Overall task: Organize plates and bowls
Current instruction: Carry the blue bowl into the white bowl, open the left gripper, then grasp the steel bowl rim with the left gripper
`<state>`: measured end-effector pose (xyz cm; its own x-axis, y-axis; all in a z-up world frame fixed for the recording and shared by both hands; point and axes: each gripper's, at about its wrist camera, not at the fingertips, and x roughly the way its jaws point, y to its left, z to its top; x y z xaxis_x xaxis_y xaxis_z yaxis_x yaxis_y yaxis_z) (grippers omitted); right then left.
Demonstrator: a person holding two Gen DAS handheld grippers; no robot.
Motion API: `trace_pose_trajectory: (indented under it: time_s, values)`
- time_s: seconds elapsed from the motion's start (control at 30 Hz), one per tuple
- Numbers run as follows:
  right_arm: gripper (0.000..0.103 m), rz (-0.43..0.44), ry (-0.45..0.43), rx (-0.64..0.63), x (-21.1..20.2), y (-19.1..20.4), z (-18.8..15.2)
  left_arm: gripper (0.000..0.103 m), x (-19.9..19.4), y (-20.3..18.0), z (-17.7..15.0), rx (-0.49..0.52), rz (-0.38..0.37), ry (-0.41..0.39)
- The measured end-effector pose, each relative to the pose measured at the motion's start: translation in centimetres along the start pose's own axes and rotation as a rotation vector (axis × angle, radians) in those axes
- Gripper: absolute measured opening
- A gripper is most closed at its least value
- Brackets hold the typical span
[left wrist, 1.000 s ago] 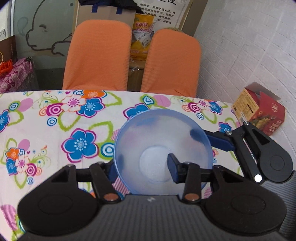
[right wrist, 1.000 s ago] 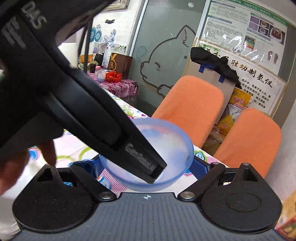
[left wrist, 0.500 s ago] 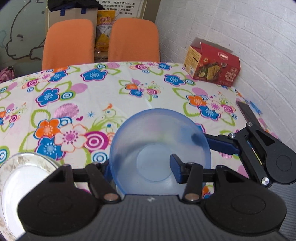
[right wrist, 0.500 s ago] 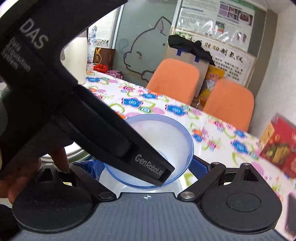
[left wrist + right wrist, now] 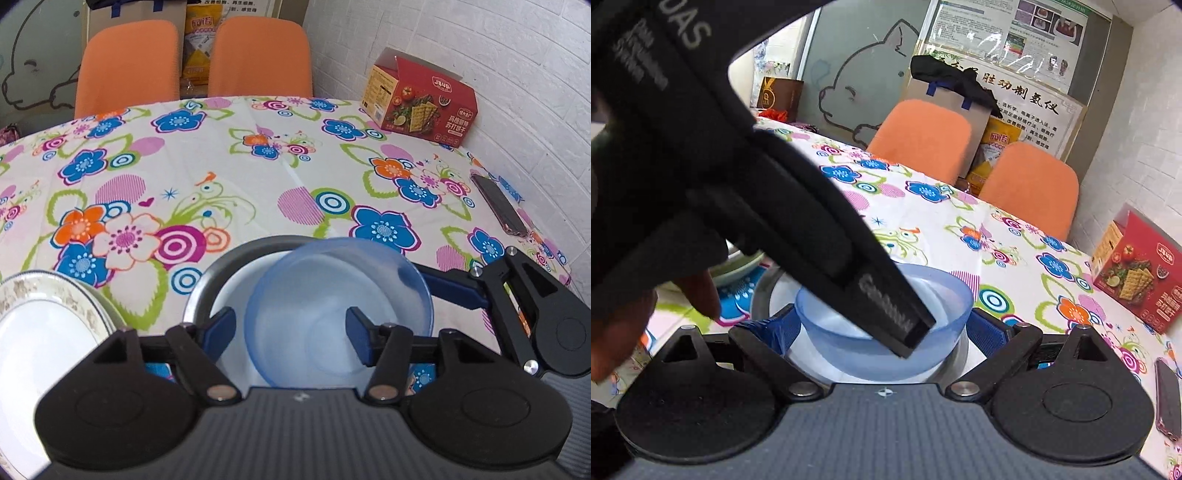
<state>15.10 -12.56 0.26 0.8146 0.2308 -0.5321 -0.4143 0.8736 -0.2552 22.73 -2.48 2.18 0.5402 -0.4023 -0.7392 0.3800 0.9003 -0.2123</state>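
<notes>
A translucent blue bowl [image 5: 332, 295] [image 5: 886, 354] sits low inside a bigger bowl with a steel rim and white inside [image 5: 207, 273] [image 5: 764, 288]. My right gripper [image 5: 879, 328] is shut on the blue bowl, one blue pad on each side. In the left wrist view it comes in from the right, one of its fingers [image 5: 454, 291] against the bowl's rim. My left gripper [image 5: 290, 332] is open: the right pad is inside the blue bowl and the left pad is just outside its wall with a small gap. A white plate with a patterned rim [image 5: 44, 332] lies to the left.
Everything rests on a floral tablecloth [image 5: 221, 155]. A red cracker box [image 5: 417, 99] stands at the far right by the brick wall, and a phone [image 5: 498, 203] lies near the right edge. Two orange chairs [image 5: 129, 62] stand behind the table. A hand [image 5: 628, 325] holds the left gripper.
Both grippers came down from chair height to the table with the blue bowl, which now sits in the steel-rimmed bowl. The bowl has shifted right of my left finger.
</notes>
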Motion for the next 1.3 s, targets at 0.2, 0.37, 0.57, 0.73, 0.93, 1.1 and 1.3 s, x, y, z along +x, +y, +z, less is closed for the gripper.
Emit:
trace_pose_trajectory:
  time_s: [0.2, 0.37, 0.57, 0.73, 0.93, 1.1, 1.3]
  values:
    - [0.084, 0.016, 0.009, 0.059, -1.3, -0.6, -0.3, 0.071, -1.5, 0.9, 0.3, -0.05, -0.033, -0.034]
    - [0.084, 0.007, 0.0, 0.091, -2.9, -0.6, -1.0, 0.073, -3.2, 1.7, 0.6, -0.075, -0.003, -0.086]
    - [0.084, -0.009, -0.022, 0.167, -3.3, -1.4, -1.4, 0.073, -3.4, 2.2, 0.5, -0.089, 0.024, -0.089]
    - [0.084, -0.053, 0.009, 0.232, -1.4, -2.8, -1.4, 0.074, -2.3, 2.8, 0.8, -0.05, 0.061, -0.04]
    - [0.084, -0.044, 0.07, 0.301, 1.2, -3.6, -2.2, 0.075, 0.5, 3.1, 1.8, 0.099, 0.042, 0.085]
    - [0.084, -0.011, 0.111, 0.35, 2.8, -3.8, -2.3, 0.075, 2.4, 3.2, 1.8, 0.144, 0.082, 0.121]
    - [0.085, -0.008, 0.162, 0.337, 4.3, -3.6, -2.0, 0.077, 3.8, 3.4, 1.3, 0.132, 0.078, 0.137]
